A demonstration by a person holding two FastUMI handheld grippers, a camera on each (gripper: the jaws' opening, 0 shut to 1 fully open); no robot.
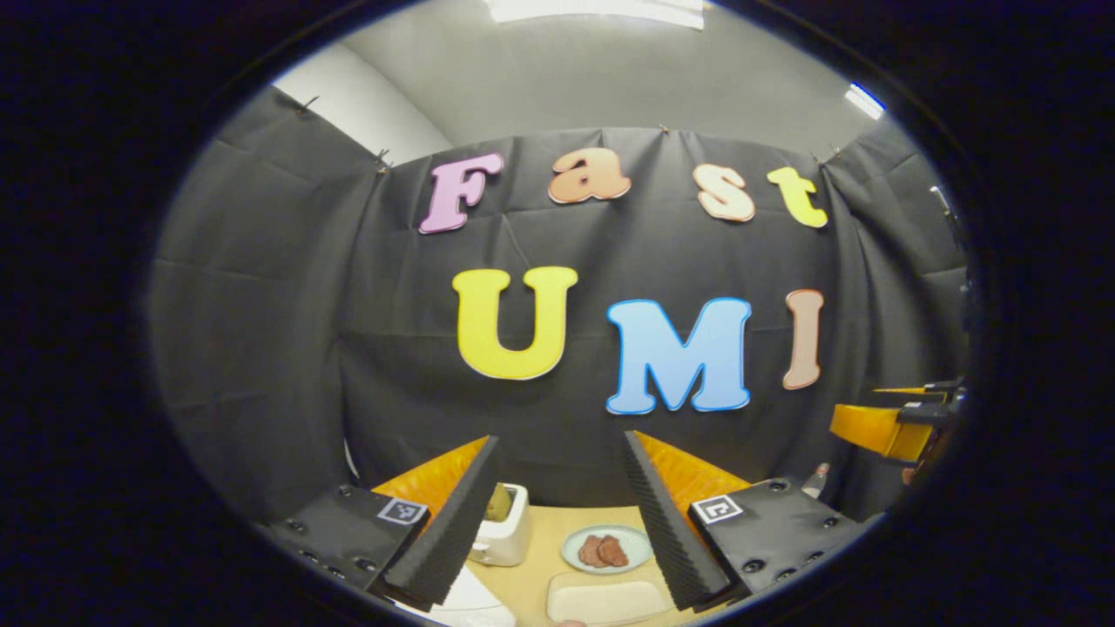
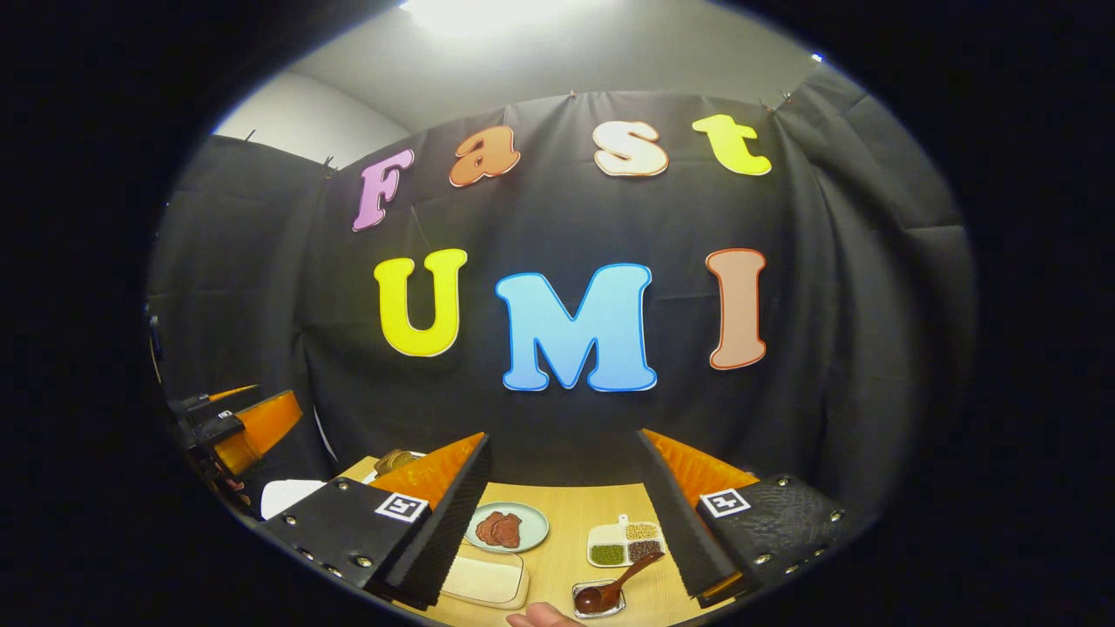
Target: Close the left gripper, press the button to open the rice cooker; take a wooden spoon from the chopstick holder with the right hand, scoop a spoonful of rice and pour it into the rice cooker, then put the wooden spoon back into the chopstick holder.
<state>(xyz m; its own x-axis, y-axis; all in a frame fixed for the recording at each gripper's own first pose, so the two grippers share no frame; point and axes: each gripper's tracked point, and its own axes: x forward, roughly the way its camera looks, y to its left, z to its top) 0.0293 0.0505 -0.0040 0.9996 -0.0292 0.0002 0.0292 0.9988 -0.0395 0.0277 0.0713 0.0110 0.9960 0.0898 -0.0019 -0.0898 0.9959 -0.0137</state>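
Down on the counter (image 2: 557,557), a wooden spoon (image 2: 614,588) rests in a small dish, beside a divided tray of grains (image 2: 625,542). Right claw (image 2: 562,522) hovers above, wide open, empty. Left claw (image 1: 557,522) likewise open, holding nothing.

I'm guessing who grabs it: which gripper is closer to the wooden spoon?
Right. The right gripper hovers close by the wooden spoon; the left gripper hovers farther off, to its left.

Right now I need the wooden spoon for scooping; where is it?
In the right gripper view, the wooden spoon lies low on the table, its bowl in a small dish, just below the divided grain tray.
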